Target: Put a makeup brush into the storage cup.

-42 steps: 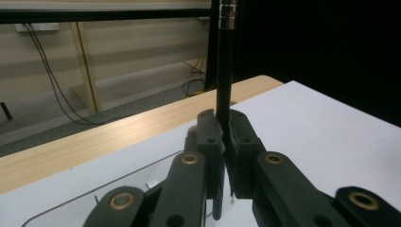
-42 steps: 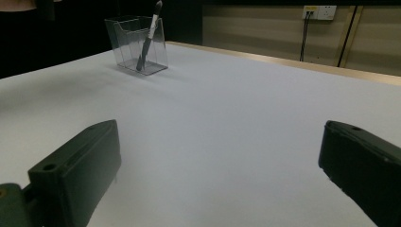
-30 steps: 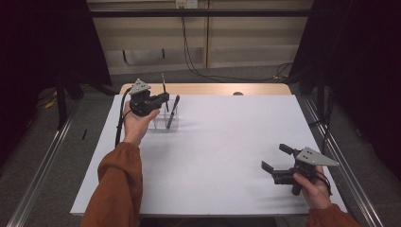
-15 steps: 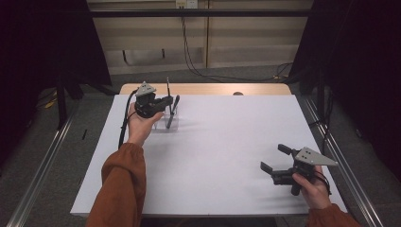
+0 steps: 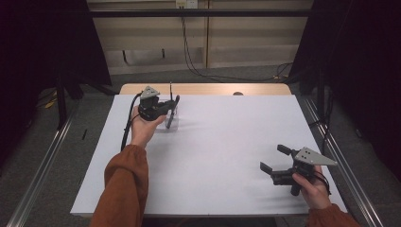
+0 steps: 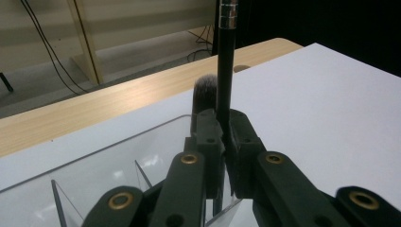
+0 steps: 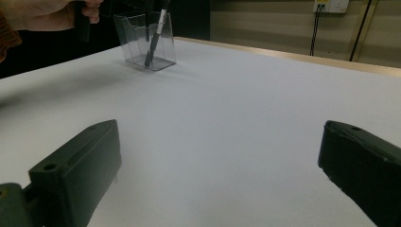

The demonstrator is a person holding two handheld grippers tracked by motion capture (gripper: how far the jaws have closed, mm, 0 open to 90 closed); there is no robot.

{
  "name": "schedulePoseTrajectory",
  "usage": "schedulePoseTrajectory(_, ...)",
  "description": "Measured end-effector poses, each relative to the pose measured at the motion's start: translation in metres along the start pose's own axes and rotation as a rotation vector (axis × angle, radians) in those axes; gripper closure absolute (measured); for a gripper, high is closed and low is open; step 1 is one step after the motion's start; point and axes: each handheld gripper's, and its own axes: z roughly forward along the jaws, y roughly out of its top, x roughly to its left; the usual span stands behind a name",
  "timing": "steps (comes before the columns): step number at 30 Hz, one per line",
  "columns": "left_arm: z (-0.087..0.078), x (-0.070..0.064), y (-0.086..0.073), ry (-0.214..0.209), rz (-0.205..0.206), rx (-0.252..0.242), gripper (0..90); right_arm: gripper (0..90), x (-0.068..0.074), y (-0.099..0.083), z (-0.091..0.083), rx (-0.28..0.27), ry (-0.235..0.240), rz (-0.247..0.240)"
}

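Note:
My left gripper (image 5: 164, 107) (image 6: 226, 128) is at the table's far left, shut on the thin black handle of a makeup brush (image 6: 223, 71) (image 5: 170, 91). The handle stands upright with a silver band near its top, and its lower end goes down into a clear plastic holder (image 5: 172, 124) (image 6: 113, 156) (image 7: 147, 43). A second brush (image 6: 205, 91) (image 5: 176, 101) with grey bristles upward leans in the holder just behind the jaws. My right gripper (image 5: 273, 158) (image 7: 217, 165) is open near the front right, just above the white table with nothing between its jaws.
The white table top (image 5: 227, 142) spreads between both hands. A wooden strip (image 5: 208, 89) runs along its far edge, with cables and a wall behind. Metal rails (image 5: 42, 165) flank the table on both sides.
My left gripper has shifted slightly right with the brush, staying over the holder. The right gripper has barely moved.

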Motion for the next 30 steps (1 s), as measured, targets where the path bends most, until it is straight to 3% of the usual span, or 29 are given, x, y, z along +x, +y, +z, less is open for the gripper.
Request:
schedulePoseTrajectory(4,0.004,-0.001,-0.005,-0.004,-0.015,0.016,85.3,0.0,0.000,0.000,0.000,0.001,-0.001,-0.002)
schedulePoseTrajectory(21,0.007,0.002,-0.016,-0.005,-0.007,0.062,84.1,0.1,0.000,0.000,0.000,-0.002,-0.007,0.003)
schedulePoseTrajectory(30,0.006,0.001,-0.016,0.029,0.005,0.056,69.5,0.1,0.000,0.000,0.000,-0.003,-0.006,0.006)
